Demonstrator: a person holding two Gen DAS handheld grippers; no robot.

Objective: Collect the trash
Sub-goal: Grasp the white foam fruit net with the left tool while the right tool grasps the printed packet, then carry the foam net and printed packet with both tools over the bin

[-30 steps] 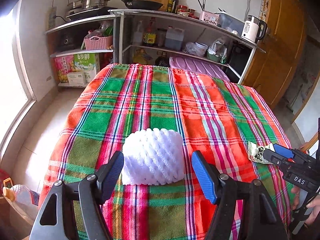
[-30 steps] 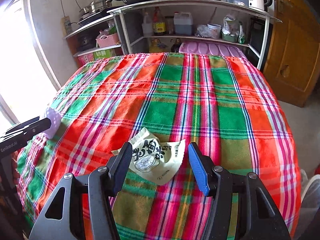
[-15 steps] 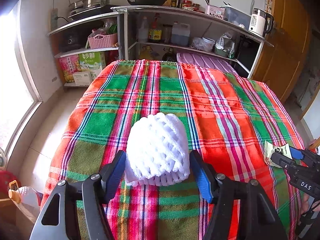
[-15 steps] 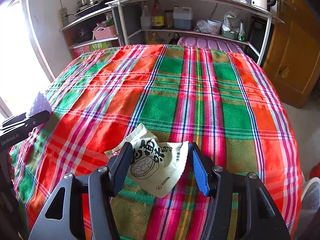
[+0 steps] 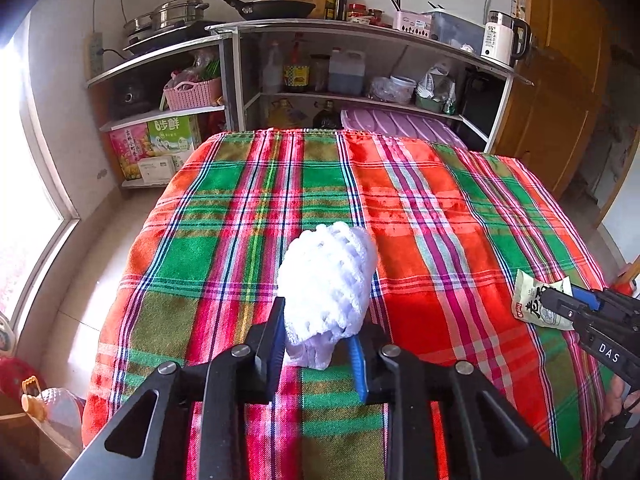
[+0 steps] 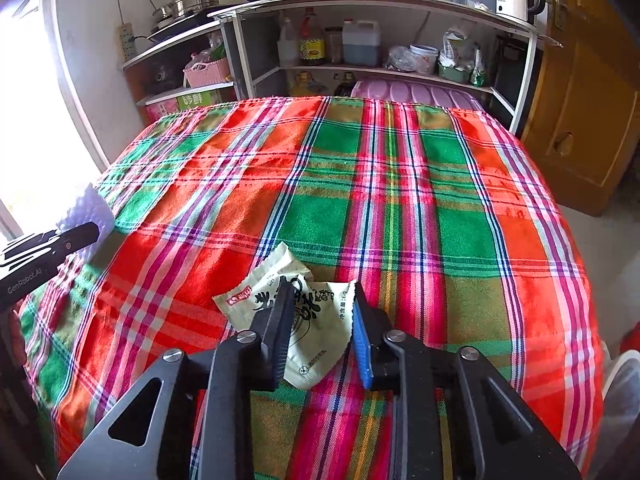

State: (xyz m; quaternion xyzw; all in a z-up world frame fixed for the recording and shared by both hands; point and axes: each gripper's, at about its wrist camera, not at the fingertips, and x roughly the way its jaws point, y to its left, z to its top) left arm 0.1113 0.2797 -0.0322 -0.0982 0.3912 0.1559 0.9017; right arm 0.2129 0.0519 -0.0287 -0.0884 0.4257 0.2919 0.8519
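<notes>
Trash here is two pieces on the plaid cloth (image 5: 420,208): a white foam net (image 5: 326,280) and a pale snack packet (image 6: 308,316). We see the left gripper (image 5: 318,340) closed narrow on the net, its black finger pressed to the net's left side and the blue pad to its lower right, so the net bulges up and forward between them, squeezed at its base. In the right wrist view the right gripper (image 6: 322,328) is pinched on the packet, which crumples between the two fingers with its printed face up and its lower corner pointing back toward the camera. We cannot tell whether either piece is clear of the cloth. Behind the table stands a metal shelf (image 5: 360,36) with pans, bottles and a kettle (image 5: 500,40).
</notes>
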